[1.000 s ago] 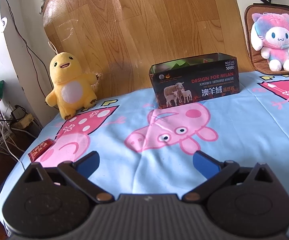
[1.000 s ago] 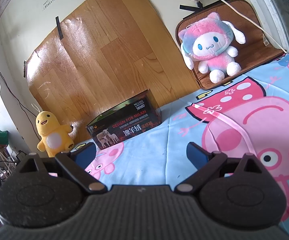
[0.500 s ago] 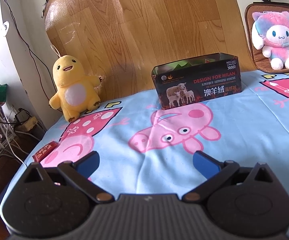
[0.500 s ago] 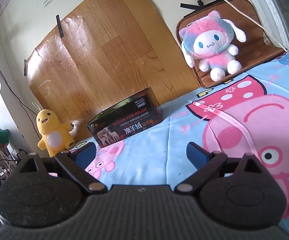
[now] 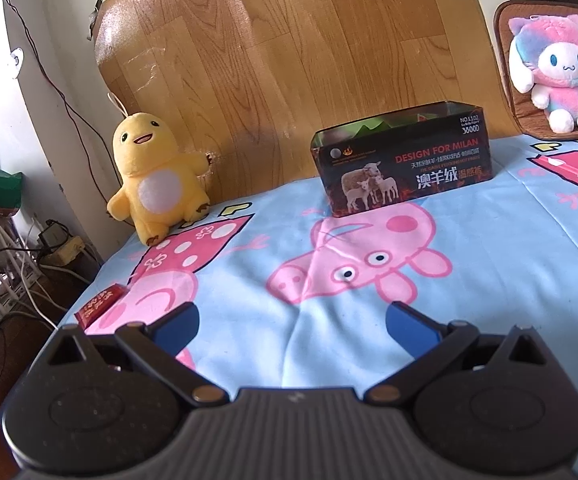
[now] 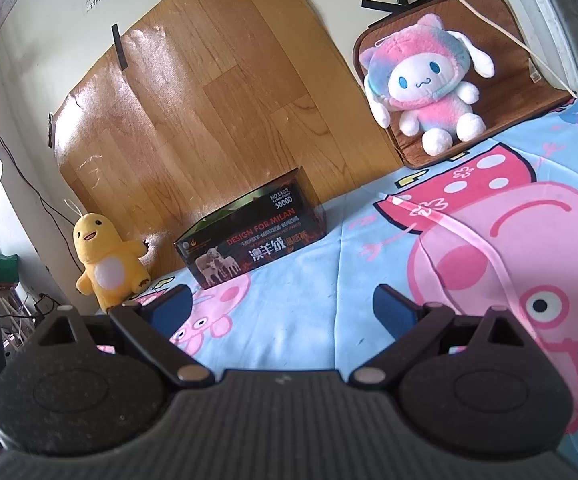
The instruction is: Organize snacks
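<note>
Both hand-held grippers hover over the cartoon-pig bedsheet (image 5: 489,280) with blue fingers spread and nothing between them: the left hand-held gripper (image 5: 291,326) and the right hand-held gripper (image 6: 281,306). A small red snack packet (image 5: 99,306) lies just left of the left one, near the bed's edge. Ahead stands the open black box (image 5: 403,172), green wrappers inside. A yellow plush (image 5: 155,178) sits ahead-left, a pink plush (image 6: 423,92) ahead-right.

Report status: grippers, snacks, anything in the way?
Left gripper and right gripper open, empty. Red snack loose at the bed's left edge; box by the headboard already holds packets. Path between looks clear.
</note>
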Action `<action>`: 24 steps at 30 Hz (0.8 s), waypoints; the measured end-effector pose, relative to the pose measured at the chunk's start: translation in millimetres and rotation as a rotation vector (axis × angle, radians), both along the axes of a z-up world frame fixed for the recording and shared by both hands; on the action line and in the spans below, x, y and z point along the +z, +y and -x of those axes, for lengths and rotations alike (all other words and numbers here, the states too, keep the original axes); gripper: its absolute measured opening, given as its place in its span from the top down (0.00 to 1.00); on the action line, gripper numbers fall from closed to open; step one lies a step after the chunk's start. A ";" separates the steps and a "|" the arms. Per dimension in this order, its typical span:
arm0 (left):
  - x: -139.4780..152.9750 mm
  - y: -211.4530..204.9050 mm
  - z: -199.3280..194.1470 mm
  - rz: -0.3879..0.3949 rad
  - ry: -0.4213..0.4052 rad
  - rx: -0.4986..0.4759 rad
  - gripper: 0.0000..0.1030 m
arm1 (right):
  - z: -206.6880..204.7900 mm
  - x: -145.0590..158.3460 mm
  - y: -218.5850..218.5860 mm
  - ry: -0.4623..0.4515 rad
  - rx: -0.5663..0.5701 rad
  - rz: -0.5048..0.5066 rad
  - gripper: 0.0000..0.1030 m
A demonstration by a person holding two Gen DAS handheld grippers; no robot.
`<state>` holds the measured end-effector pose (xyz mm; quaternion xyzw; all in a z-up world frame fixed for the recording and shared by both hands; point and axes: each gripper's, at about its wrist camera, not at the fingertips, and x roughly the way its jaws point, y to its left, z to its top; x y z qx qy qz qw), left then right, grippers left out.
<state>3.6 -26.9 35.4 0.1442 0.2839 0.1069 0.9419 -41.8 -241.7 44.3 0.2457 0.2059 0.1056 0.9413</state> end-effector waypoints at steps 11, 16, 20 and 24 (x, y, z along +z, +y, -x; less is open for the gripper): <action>8.6 -30.3 -10.7 0.056 0.046 -0.166 0.00 | 6.9 11.9 -16.7 -0.023 -0.069 0.027 0.04; 11.4 -57.5 -17.2 0.103 0.103 -0.294 0.00 | 18.3 20.5 -38.5 -0.034 -0.161 0.054 0.04; 15.0 -76.8 -19.5 0.169 0.170 -0.373 0.00 | 19.3 26.4 -54.8 -0.020 -0.201 0.069 0.04; 19.5 -85.5 -25.3 0.239 0.241 -0.394 0.00 | 16.2 32.9 -62.7 -0.005 -0.204 0.077 0.04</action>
